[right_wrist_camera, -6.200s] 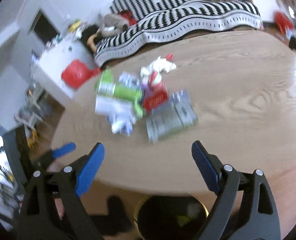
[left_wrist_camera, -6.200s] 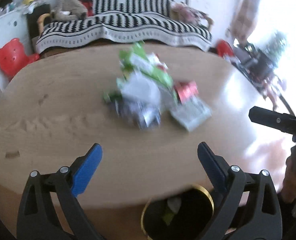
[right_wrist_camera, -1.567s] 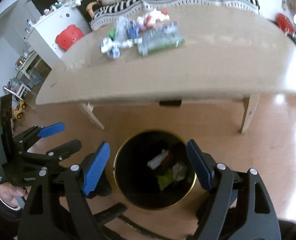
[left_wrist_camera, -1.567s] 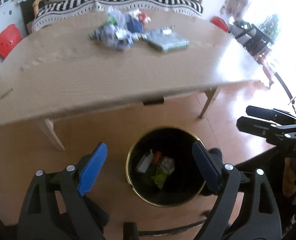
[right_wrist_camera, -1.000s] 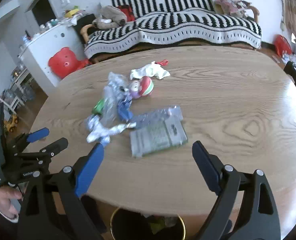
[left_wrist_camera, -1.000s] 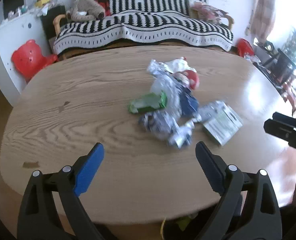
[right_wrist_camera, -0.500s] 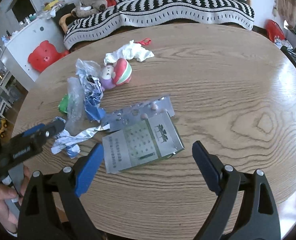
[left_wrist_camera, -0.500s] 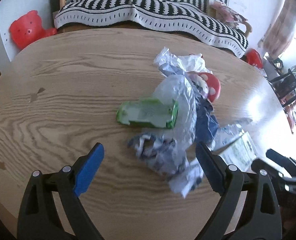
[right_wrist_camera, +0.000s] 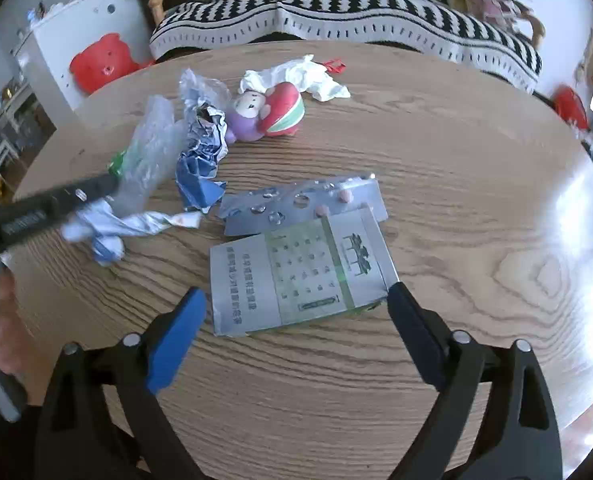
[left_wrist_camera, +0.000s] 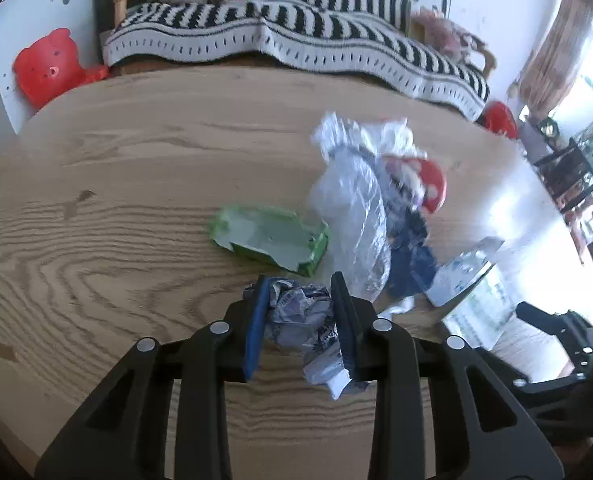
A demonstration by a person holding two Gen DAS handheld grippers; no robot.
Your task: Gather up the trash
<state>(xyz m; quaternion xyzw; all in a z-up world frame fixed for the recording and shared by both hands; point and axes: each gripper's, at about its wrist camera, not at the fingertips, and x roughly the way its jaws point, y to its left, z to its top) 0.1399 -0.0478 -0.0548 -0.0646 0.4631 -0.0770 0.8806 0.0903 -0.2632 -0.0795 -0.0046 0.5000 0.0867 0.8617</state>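
Observation:
My left gripper (left_wrist_camera: 299, 308) is shut on a crumpled white and blue wrapper (left_wrist_camera: 302, 322) on the wooden table (left_wrist_camera: 116, 200); the wrapper also shows in the right wrist view (right_wrist_camera: 108, 232), with the left gripper (right_wrist_camera: 96, 190) over it. Beyond it lie a green box (left_wrist_camera: 270, 238), a clear plastic bag (left_wrist_camera: 352, 208) and blue foil (left_wrist_camera: 412, 248). My right gripper (right_wrist_camera: 296, 308) is open, its jaws either side of the near edge of a flat pill box (right_wrist_camera: 300, 276). A blister pack (right_wrist_camera: 300, 204) lies just behind the pill box.
A round red and purple toy (right_wrist_camera: 268, 116) and a white tissue (right_wrist_camera: 296, 76) lie farther back on the table. A striped sofa (right_wrist_camera: 336, 0) stands behind the table. A red bear-shaped stool (left_wrist_camera: 44, 66) stands at the left.
My left gripper has moved down onto the crumpled wrapper and shut on it. My right gripper has moved closer to the pill box, still open.

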